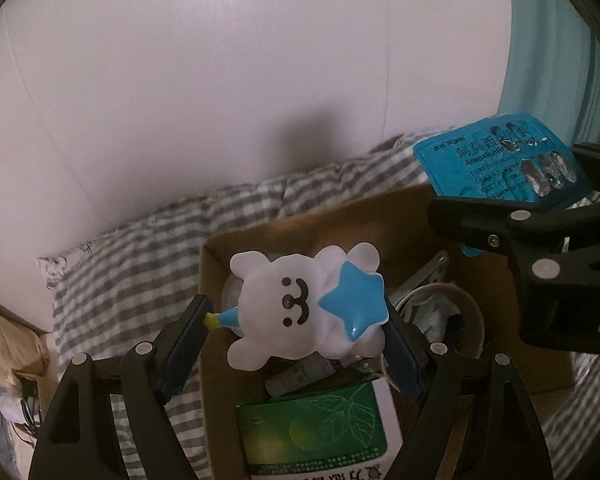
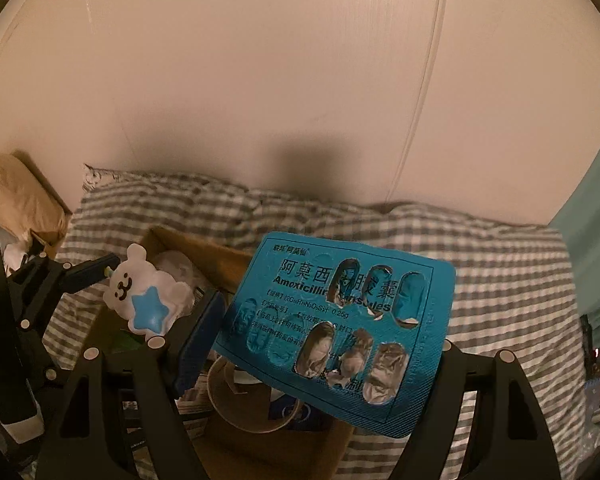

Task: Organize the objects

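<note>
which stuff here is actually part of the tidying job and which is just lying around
Part of the job:
- white bear toy, held in the left gripper over the box
- blue pill blister pack, held in the right gripper
- cardboard box, already holding a green packet

Just lying about:
- checked bedding
- teal curtain

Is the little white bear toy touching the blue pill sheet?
Apart. The left wrist view shows the bear toy low over the box and the pill sheet up to its right, with brown cardboard between.
</note>
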